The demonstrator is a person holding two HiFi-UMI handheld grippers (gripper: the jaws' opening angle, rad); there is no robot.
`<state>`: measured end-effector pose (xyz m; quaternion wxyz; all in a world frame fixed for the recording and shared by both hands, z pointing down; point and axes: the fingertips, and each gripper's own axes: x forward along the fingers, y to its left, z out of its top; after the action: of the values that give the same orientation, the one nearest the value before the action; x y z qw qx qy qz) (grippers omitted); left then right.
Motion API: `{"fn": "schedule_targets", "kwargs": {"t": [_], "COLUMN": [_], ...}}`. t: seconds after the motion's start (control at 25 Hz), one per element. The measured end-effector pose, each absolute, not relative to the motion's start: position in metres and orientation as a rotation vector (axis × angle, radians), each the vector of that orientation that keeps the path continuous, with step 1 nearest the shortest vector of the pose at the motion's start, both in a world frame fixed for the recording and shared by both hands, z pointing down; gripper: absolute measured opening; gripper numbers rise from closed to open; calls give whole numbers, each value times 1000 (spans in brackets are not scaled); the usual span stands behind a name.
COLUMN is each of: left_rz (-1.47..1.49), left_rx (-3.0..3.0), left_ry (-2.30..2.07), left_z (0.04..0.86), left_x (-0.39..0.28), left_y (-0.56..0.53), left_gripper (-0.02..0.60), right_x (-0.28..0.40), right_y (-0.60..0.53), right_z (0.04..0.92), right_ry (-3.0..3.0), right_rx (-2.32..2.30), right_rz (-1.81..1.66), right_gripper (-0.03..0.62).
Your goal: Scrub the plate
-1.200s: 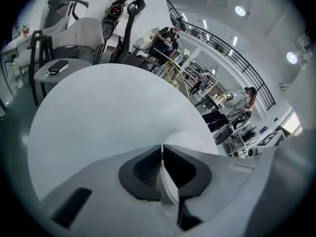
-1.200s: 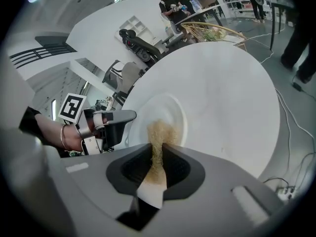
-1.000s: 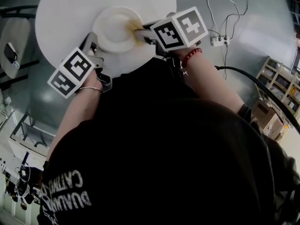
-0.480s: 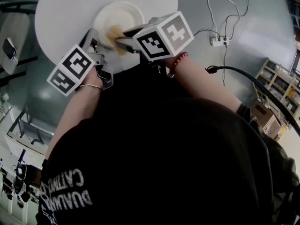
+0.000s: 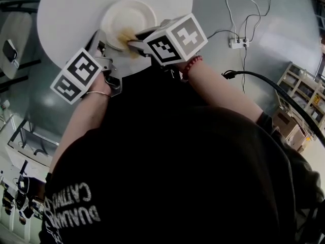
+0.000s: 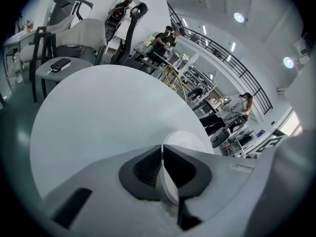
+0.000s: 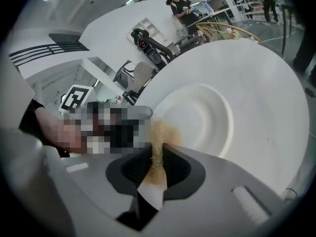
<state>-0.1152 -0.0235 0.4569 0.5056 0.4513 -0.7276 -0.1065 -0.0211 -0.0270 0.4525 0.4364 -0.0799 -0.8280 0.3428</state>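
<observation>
One big round white counter [image 5: 66,14] took up the top of the head view, w/ grey floor [image 5: 264,29] all round it. The person's dark-shirted torso [image 5: 177,177] filled the lower half & blocked everything below the counter's near edge. At R stood a shelf unit [image 5: 304,93]. At L was a small round side table [image 5: 20,32] w/ a phone [image 5: 9,51] on it, well apart from the counter. The left gripper view showed a grey chair [image 6: 81,31] beyond that table & ppl [image 6: 163,39] in the bkgd. A black cable [image 5: 264,80] curved over the floor near a white power strip [image 5: 237,44].

The plate [image 5: 129,17] was white & round, so no long axis. It lay flat, face up, on the counter, inward of the near edge. In the head view the right gripper's marker cube [image 5: 175,38] overlapped its near-R rim.

The left gripper [image 5: 103,40] was clenched on the plate's near-L rim, which ran edge-on btwn its jaws. The right gripper [image 5: 133,43] was clamped on a tan scrub pad [image 5: 125,36], held edge-on. The pad's long axis ran out of the jaws onto the plate's near inner slope, close to the left gripper's hold.
</observation>
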Motion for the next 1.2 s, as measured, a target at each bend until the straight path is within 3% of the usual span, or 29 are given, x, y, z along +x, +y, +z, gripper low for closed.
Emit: {"fn": "schedule_targets", "kwargs": {"t": [0.76, 1.0, 1.2], "left_rz": [-221, -203, -218], "left_rx": [1090, 1173, 1257], "left_ry": [-1755, -1722, -1717], "left_z": [462, 450, 436], "left_x": [-111, -108, -118], "left_y": [-19, -17, -11], "left_gripper": [21, 72, 11], "right_x": [19, 14, 13], "right_y": [-114, -120, -119], "right_z": [444, 438, 431], "right_ry": [-2129, -2141, -2177], "right_rx": [73, 147, 229], "right_rz": [630, 712, 773], "right_gripper": [69, 69, 69]}}
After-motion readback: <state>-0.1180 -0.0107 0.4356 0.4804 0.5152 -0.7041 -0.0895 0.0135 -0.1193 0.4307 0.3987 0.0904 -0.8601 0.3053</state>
